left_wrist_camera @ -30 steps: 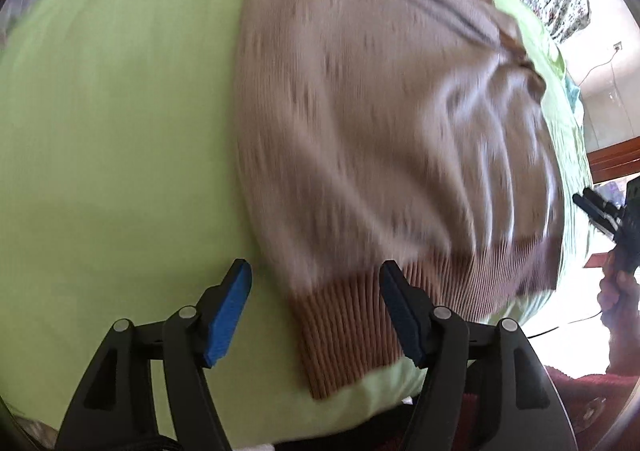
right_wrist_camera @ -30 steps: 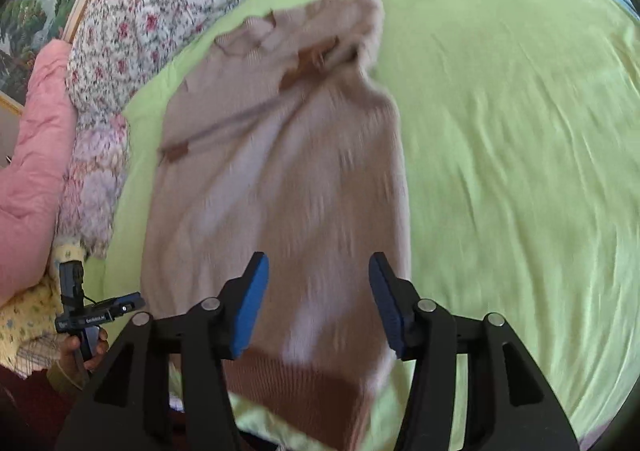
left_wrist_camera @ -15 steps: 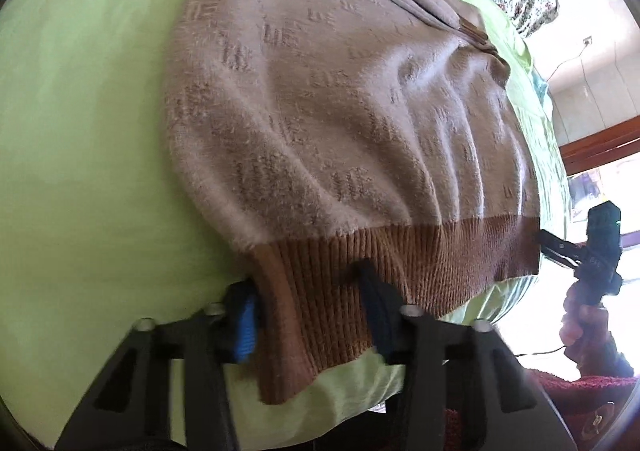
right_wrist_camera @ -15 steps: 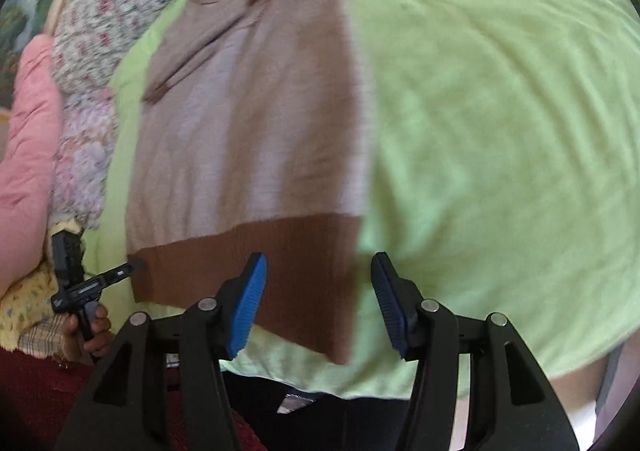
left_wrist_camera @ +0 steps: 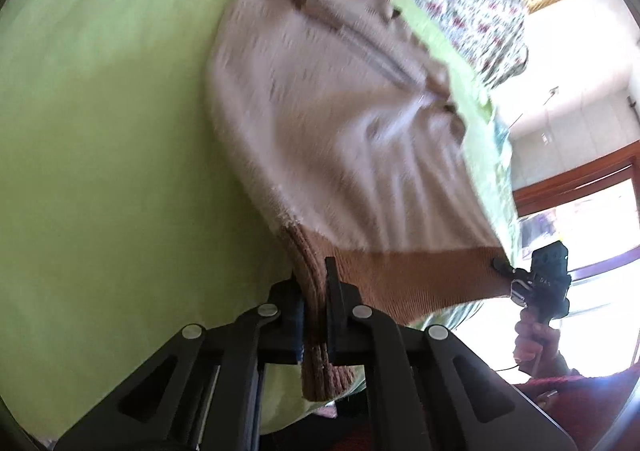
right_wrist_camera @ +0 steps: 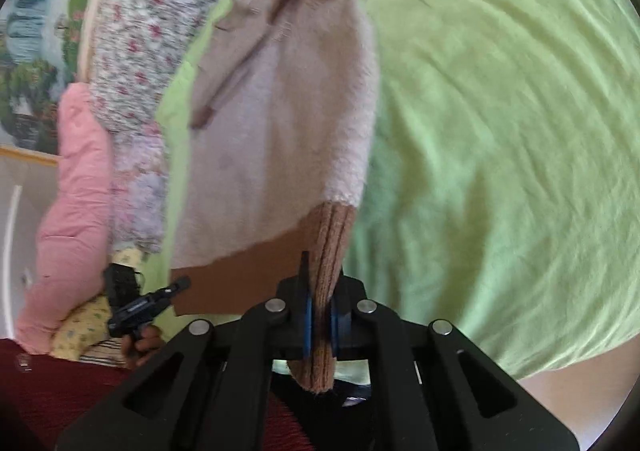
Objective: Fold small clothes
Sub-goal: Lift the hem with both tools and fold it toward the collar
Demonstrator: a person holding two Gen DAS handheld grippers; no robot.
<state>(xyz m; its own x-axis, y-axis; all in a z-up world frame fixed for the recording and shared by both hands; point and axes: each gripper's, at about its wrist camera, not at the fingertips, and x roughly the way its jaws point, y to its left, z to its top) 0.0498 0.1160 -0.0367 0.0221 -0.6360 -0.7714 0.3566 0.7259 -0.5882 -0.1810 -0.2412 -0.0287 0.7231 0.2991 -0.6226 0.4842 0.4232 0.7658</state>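
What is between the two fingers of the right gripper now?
In the right wrist view, the brown ribbed hem of the beige sweater lies pinched between the right gripper's blue pads; nothing else is in the gap.

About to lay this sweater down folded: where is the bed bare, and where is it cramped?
Both grippers, left and right, clamp the sweater by its ribbed hem. Bare green sheet lies open on the right gripper's side. The far side is crowded: floral bedding and a pink quilt border it.
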